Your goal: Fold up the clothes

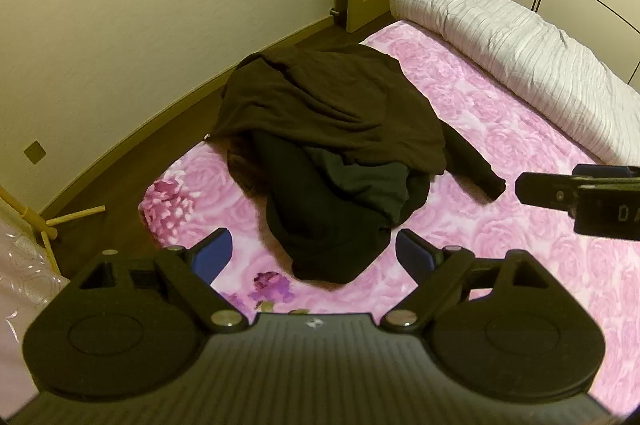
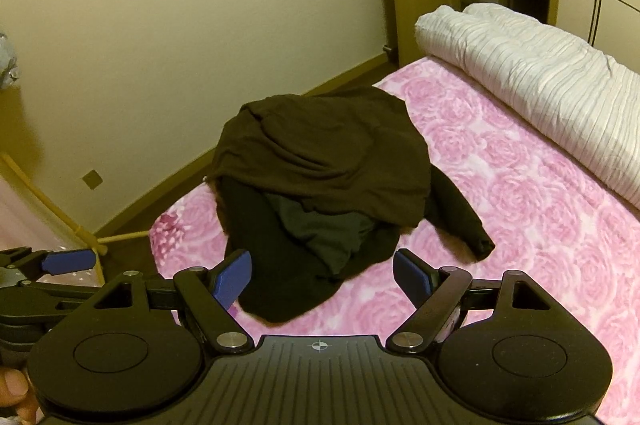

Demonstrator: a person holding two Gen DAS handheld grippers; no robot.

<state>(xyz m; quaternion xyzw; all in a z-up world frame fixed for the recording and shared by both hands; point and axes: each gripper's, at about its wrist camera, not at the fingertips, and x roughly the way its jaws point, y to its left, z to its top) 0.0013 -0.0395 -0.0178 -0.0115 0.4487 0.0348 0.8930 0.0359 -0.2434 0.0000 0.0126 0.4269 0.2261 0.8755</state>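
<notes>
right gripper (image 2: 322, 275) spread, empty | dark clothes pile (image 2: 320, 193) | pink bedsheet (image 2: 520, 225)

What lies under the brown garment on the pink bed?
Under the brown garment a black garment and a dark grey piece show at the near edge, and a black sleeve at the right. How many clothes the pile hides cannot be seen.
</notes>
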